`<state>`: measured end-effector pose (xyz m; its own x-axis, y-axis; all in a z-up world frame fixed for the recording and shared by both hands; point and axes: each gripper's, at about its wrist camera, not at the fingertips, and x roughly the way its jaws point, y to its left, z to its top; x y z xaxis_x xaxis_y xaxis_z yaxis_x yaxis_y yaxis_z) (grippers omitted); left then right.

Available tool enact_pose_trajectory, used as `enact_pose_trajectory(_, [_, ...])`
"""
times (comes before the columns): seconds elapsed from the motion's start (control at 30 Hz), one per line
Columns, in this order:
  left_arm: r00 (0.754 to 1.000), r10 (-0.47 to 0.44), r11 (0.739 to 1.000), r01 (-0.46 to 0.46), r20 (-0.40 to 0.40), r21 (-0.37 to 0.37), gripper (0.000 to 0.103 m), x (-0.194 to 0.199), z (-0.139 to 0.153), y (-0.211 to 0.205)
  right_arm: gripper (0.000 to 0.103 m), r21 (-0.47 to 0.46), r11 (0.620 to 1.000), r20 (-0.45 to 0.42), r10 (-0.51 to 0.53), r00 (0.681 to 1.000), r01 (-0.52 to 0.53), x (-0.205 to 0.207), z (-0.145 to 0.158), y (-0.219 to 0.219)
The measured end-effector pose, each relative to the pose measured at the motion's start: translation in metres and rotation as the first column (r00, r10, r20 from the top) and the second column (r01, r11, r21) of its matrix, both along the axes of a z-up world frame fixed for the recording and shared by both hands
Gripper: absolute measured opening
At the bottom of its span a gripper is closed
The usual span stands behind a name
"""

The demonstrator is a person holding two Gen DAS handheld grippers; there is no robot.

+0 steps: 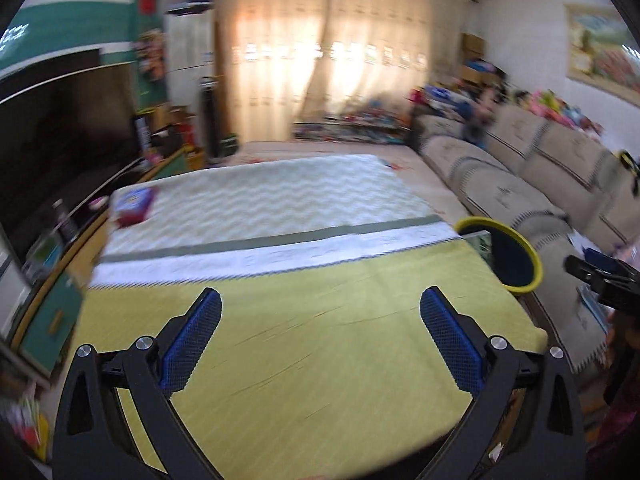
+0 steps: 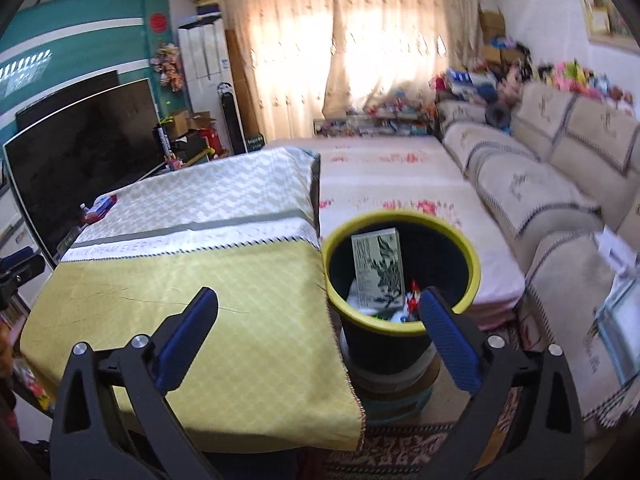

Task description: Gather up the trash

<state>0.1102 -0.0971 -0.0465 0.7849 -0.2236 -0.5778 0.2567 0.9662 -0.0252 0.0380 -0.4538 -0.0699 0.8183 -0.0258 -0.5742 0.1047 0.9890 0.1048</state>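
Right claw (image 2: 320, 312) splayed beside yellow-rimmed bin (image 2: 400, 328) (seemingly paper-filled).

bins (image 2: 400, 280): 1 | boxes in bin (image 2: 378, 270): 1 | packets on table (image 1: 132, 204): maybe 1

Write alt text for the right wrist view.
The open, empty right gripper hovers over a yellow-rimmed bin holding a printed box and scraps, beside a table under a yellow-and-white cloth.

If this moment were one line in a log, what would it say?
left gripper: open, empty | right gripper: open, empty | bin: beside table, holds carton | table: pack remains
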Motion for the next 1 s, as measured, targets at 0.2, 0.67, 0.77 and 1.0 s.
enact_pose_trajectory(0.2, [0.993,0.094,0.996,-0.094,0.072,-0.002,0.098,-0.045,0.02,0.049,0.096,-0.024,0.999,0.042,0.024,0.999,-0.023,-0.012,0.018,0.017])
enact_pose_trajectory(0.67, [0.971,0.201,0.98,-0.199,0.127,-0.025,0.098,-0.102,0.028,0.076,0.096,-0.093,0.996,0.076,-0.005,0.997,0.013,-0.032,0.034,0.046])
enact_pose_trajectory(0.77, [0.965,0.225,0.974,-0.221,0.137,-0.043,0.098,-0.103,0.033,0.084,0.096,-0.09,0.996,0.074,-0.009,0.997,0.016,-0.029,0.033,0.047])
enact_pose_trajectory(1.0, [0.966,0.227,0.974,-0.224,0.123,-0.033,0.098,-0.098,0.03,0.079,0.096,-0.092,0.996,0.053,-0.003,0.999,0.008,-0.025,0.026,0.046])
